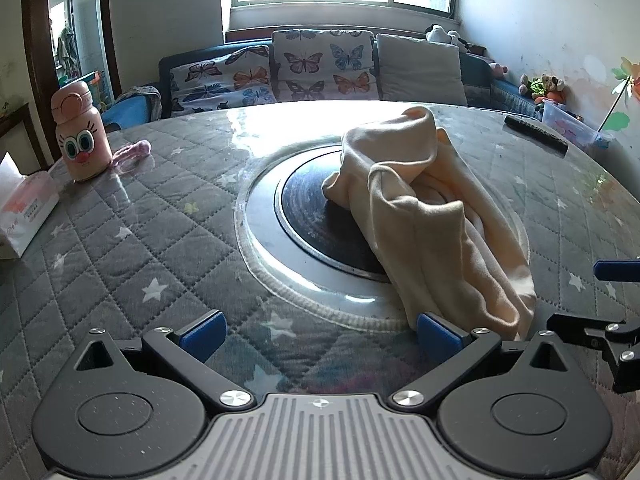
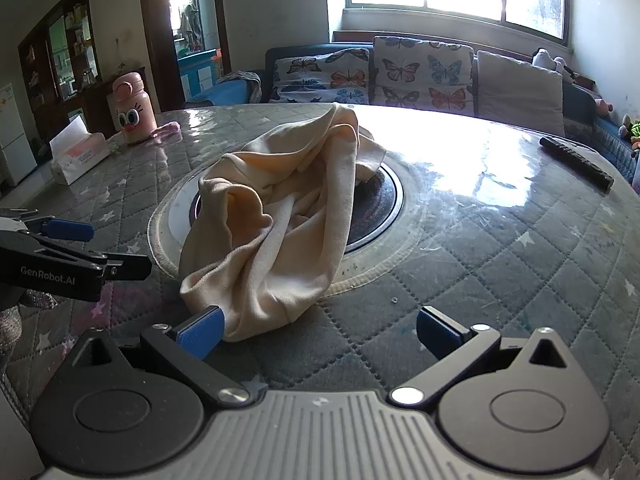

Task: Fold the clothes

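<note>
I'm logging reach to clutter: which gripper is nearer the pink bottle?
Left. The left gripper is on the pink bottle's side of the table; the right gripper sits farther across, beyond the cream garment.

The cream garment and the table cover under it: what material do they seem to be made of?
The cream garment looks like soft knit cotton or fleece: matte, with limp rounded folds. The table cover looks like grey quilted fabric with stitched diamonds and white stars; strong window glare suggests a clear plastic or glass sheet over it, though I cannot tell which.
</note>
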{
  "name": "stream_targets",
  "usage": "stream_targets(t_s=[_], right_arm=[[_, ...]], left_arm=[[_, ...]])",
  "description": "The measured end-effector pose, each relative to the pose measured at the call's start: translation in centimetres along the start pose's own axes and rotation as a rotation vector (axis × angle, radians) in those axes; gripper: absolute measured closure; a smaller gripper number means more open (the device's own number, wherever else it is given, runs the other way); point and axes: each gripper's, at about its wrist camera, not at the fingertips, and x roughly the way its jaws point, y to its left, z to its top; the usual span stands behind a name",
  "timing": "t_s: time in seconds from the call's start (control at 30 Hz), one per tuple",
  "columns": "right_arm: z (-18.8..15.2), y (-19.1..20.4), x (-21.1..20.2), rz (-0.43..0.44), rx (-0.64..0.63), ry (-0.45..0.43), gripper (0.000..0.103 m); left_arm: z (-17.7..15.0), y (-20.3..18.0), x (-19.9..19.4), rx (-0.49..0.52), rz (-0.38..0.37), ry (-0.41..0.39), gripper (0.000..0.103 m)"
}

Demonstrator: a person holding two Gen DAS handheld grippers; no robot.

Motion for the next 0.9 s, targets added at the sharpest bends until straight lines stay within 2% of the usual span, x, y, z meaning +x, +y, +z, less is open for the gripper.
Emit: stream_targets(t_s=[0.47, 0.9], right_arm=[[1.6, -0.4, 1.3, 0.013, -0.013, 0.008, 0.000], [4.5, -1.8, 3.3, 0.009, -0.002, 0.017, 0.000]], left_arm=[[1.5, 0.2, 1.1, 0.014, 0.007, 0.005, 0.000], [4.7, 0.4, 1.6, 0.043, 0.020, -0.046, 0.000]])
